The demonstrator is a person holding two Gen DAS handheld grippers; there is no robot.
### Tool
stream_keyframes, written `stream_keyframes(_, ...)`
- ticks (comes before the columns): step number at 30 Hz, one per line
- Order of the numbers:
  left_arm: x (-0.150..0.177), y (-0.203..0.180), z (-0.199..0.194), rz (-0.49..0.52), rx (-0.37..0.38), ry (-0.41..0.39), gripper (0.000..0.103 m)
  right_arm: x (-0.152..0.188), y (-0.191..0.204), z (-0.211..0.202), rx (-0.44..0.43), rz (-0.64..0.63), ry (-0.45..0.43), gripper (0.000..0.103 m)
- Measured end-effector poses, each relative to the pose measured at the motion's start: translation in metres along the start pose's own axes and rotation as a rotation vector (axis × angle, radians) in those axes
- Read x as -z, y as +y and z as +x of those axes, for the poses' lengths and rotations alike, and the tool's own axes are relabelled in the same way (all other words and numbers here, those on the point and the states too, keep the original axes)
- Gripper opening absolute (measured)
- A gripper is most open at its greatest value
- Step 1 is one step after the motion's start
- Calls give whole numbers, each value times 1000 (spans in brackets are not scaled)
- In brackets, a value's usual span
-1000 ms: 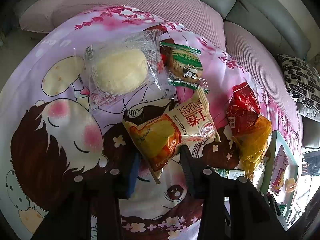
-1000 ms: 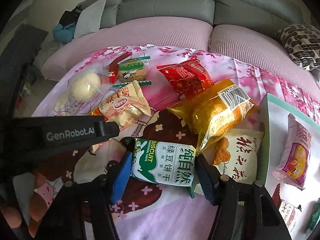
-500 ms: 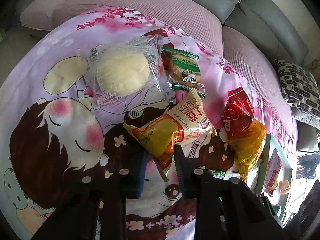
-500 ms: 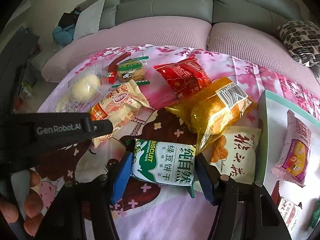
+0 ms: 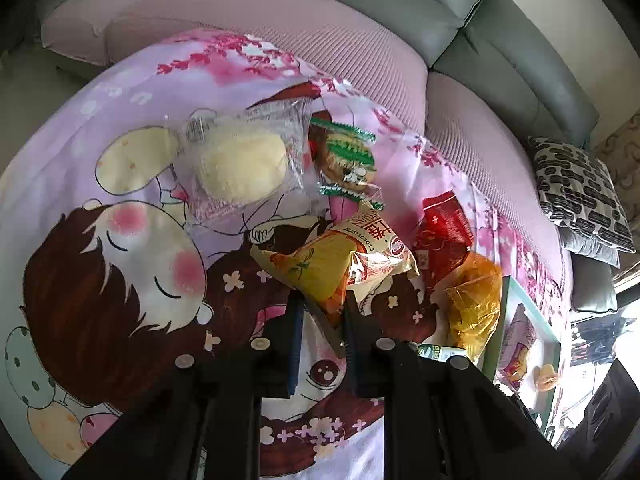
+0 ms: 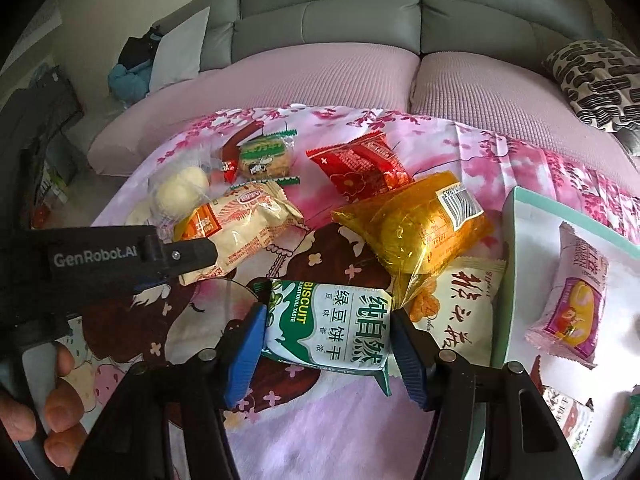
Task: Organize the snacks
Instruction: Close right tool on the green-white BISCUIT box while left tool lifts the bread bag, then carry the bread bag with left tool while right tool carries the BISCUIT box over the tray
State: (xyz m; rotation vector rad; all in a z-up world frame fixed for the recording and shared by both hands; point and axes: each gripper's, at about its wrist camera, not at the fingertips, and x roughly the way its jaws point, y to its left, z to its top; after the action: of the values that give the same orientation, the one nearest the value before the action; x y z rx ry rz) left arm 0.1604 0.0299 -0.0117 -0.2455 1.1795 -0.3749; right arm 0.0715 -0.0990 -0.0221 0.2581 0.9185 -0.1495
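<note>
A cream and orange snack packet lies on the cartoon-print cloth. My left gripper is shut on its near end, which is pinched thin between the black fingers. In the right wrist view the same packet runs from the left gripper's tip toward the middle. My right gripper is shut on a green and white biscuit packet, with one blue pad against each short side. A hand holds the left gripper's handle.
On the cloth lie a clear-wrapped pale bun, a green-wrapped cookie, a red packet, an amber packet and a white packet. A teal-rimmed tray at the right holds a pink packet. Behind are a sofa and a patterned cushion.
The left gripper's jaws have closed from wide apart onto the near end of the cream and orange packet, and the gripper has risen a little. The right gripper has kept still.
</note>
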Motion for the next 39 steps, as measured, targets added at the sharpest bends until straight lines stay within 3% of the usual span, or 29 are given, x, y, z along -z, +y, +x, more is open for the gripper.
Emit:
stream_keyframes(23,-1,-39,-64,100,57,-169,19,-6,-20,-71,-3,39,-128,62)
stream_keyframes(39,5,-66,-76,170,58,-207,19,-5,-63,-100,11,138,-171,62)
